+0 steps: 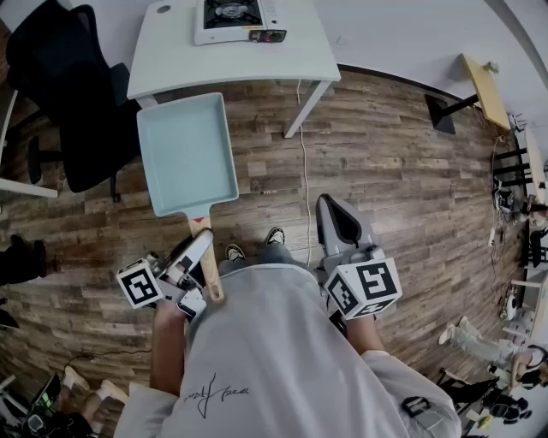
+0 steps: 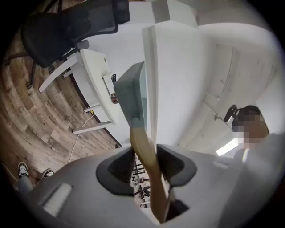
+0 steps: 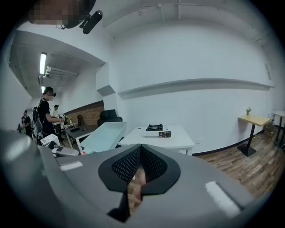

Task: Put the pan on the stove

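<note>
Two grippers show in the head view: my left gripper holds the pale blue rectangular pan with a wooden handle above the wood plank floor, in front of the white table carrying the small portable gas stove. Left gripper view: jaws pinching that handle. Right gripper view: my right gripper has its jaws pressed together, nothing between them.

the pan has a smooth, matt pale-blue coating and a lightly sheened wooden handle. the floor is wood-grain plank with a low sheen, and the table is smooth matt white. the right gripper is matt grey plastic with dimpled black pads.
</note>
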